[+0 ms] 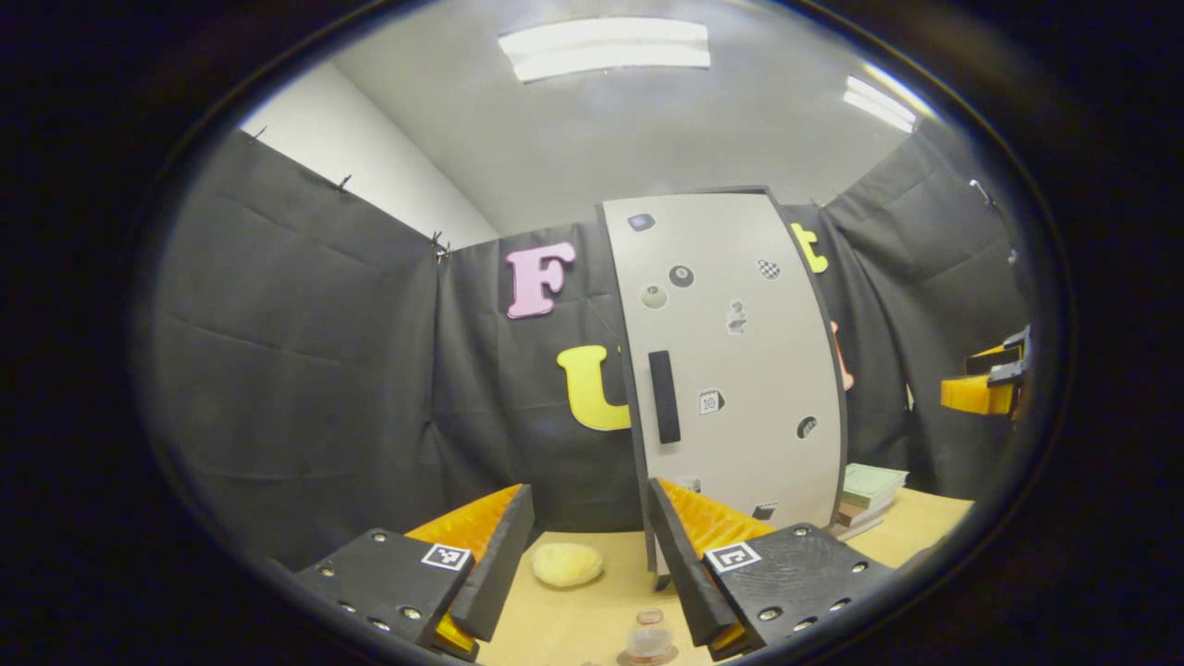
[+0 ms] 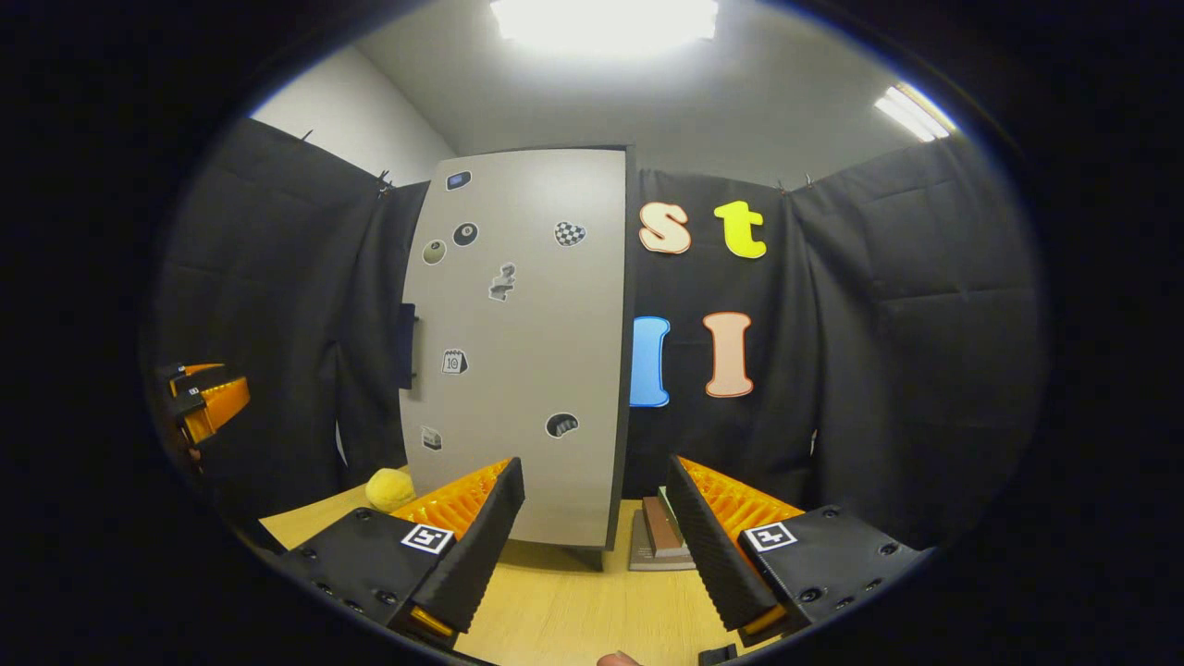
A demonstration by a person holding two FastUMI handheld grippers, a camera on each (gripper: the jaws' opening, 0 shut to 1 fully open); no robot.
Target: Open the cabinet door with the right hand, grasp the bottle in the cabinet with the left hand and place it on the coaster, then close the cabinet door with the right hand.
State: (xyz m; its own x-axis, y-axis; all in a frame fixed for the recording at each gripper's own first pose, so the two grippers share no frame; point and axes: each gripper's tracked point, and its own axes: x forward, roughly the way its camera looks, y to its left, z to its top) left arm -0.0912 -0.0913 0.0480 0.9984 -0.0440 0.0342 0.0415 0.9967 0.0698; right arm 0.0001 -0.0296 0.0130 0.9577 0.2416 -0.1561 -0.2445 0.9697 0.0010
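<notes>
The tall cabinet [image 1: 740, 370] stands on the table with its grey door shut and a black handle [image 1: 664, 396] on the door's left edge. A small clear bottle [image 1: 649, 636] with a pinkish cap stands on a brown coaster [image 1: 647, 658] at the near edge, just below my left gripper [image 1: 589, 499]. That gripper is open, with nothing between its fingers. My right gripper [image 2: 594, 472] is also open and holds nothing; it faces the cabinet door [image 2: 527, 351] from a short way back. The handle [image 2: 407, 344] sticks out at the door's left.
A yellow sponge-like lump [image 1: 566, 564] lies on the wooden table [image 1: 573, 620] left of the cabinet. A stack of books [image 1: 869, 495] sits to its right. The right gripper [image 1: 990, 379] hovers far right; the left gripper [image 2: 208, 398] shows far left.
</notes>
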